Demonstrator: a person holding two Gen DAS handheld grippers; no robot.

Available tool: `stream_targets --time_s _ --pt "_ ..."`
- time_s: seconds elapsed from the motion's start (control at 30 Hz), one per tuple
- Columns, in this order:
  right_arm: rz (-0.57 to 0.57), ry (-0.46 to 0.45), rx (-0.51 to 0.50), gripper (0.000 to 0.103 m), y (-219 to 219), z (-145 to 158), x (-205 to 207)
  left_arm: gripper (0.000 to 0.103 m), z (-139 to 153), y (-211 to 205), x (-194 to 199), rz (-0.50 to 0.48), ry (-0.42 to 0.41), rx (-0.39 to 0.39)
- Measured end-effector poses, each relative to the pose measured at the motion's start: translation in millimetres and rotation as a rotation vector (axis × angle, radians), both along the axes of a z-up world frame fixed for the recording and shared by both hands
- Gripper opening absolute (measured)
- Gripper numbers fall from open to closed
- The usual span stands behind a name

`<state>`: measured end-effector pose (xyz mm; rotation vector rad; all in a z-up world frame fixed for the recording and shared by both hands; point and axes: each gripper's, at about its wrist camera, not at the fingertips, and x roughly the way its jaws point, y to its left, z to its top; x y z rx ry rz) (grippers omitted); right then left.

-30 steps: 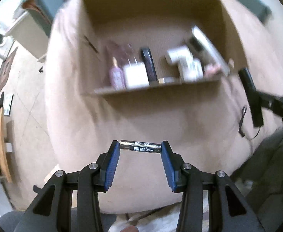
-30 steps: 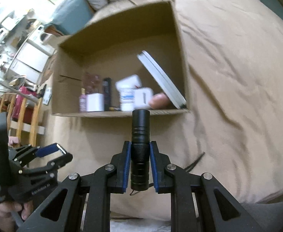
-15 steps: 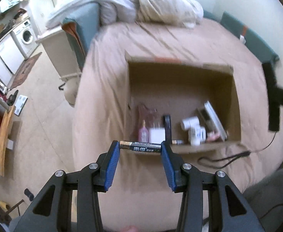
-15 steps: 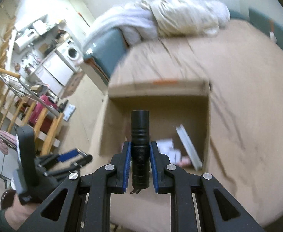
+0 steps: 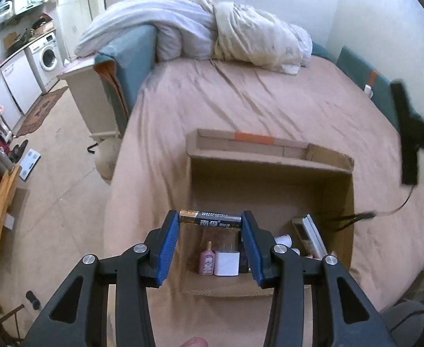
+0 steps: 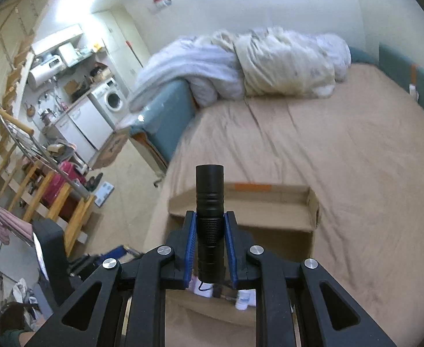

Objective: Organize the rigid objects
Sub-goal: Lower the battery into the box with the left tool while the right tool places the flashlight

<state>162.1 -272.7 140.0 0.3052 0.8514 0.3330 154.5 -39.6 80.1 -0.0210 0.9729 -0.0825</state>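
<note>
My left gripper (image 5: pixel 210 222) is shut on a black and gold battery (image 5: pixel 210 220), held crosswise by its two ends between the blue pads. It hangs above the near left part of an open cardboard box (image 5: pixel 269 156) on the bed. My right gripper (image 6: pixel 210 225) is shut on a black flashlight (image 6: pixel 209 202) that points forward, above the same box (image 6: pixel 241 199). Inside the box lie a pink bottle (image 5: pixel 206 258), a white cube-shaped item (image 5: pixel 226 263), white containers (image 5: pixel 284 240) and a flat grey device (image 5: pixel 310 231).
The box sits on a tan bed sheet (image 5: pixel 269 98) with a heap of bedding (image 5: pixel 212 31) at the far end. A black cable (image 5: pixel 356 217) lies right of the box. The other gripper (image 5: pixel 408 133) shows at the right edge. Floor, a wooden rack and a washing machine (image 5: pixel 48 56) lie left.
Both grippers have risen and tilted up from the box, so the box looks smaller and lower and the far bed and room came into view. Both grips are unchanged.
</note>
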Motion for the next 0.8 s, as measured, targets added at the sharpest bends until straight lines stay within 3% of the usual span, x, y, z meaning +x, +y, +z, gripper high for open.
stream_targets --time_s 0.27,0.43,0.8 --pt "0.003 0.227 -0.001 0.021 -1.5 -126.6 2.9 0.040 -69.7 -23.0 14.3 -0.049 0.084 0.033" --pt "0.004 0.310 0.004 0.021 3.1 -182.1 1.0 0.040 -103.2 -33.1 18.9 -0.065 0.138 0.023" --pt "0.035 0.392 -0.064 0.021 23.1 -217.9 7.6 0.040 -136.2 -48.9 20.4 -0.107 0.173 0.060"
